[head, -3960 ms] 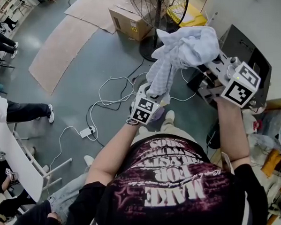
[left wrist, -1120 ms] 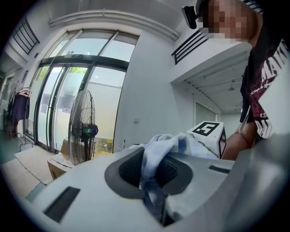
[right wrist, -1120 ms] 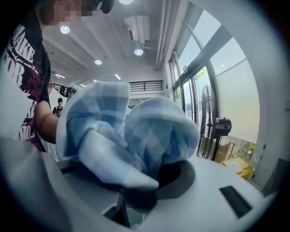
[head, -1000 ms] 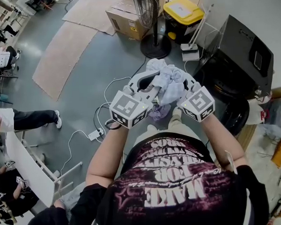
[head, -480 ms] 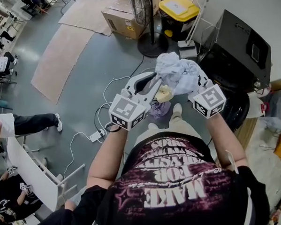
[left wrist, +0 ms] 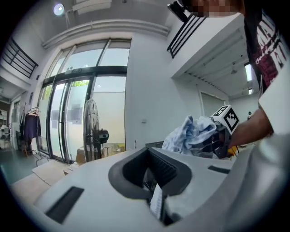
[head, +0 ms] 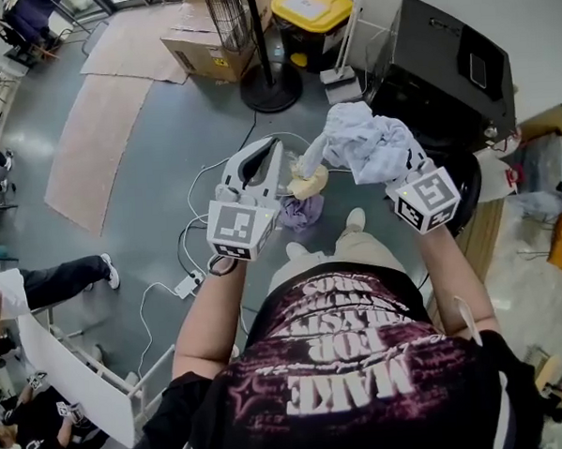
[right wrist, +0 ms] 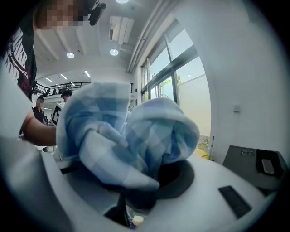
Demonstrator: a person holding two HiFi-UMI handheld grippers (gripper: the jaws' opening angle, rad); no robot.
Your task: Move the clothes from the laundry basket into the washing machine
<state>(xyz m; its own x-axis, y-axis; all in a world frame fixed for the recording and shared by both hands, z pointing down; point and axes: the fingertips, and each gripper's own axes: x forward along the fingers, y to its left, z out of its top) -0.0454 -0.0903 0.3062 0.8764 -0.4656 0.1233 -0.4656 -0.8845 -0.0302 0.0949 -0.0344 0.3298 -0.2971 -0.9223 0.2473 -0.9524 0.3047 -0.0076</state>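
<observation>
While the right gripper carries its load chest-high in front of the person, its fingers are clamped on a bunched blue-and-white checked cloth, which swells over and ahead of them and fills most of the right gripper view; only a pinch of fabric sits between the fingers, with the rest loose above. Just beside it, the left gripper points forward with its fingers together, having just closed on nothing, and it stands apart from the cloth. Below and between the two, down on the floor, lie a yellow garment and a lilac garment; whether they sit in a basket cannot be made out. Beyond the cloth to the right stands the dark washing machine, so the step in hand looks like the carry to it. To do it well, the grip should hold firm until the bundle is well inside the opening, the loose folds should clear the rim, and the free left gripper could push any trailing end in. Farther off stand a fan stand, a cardboard box and a yellow-lidded bin.
</observation>
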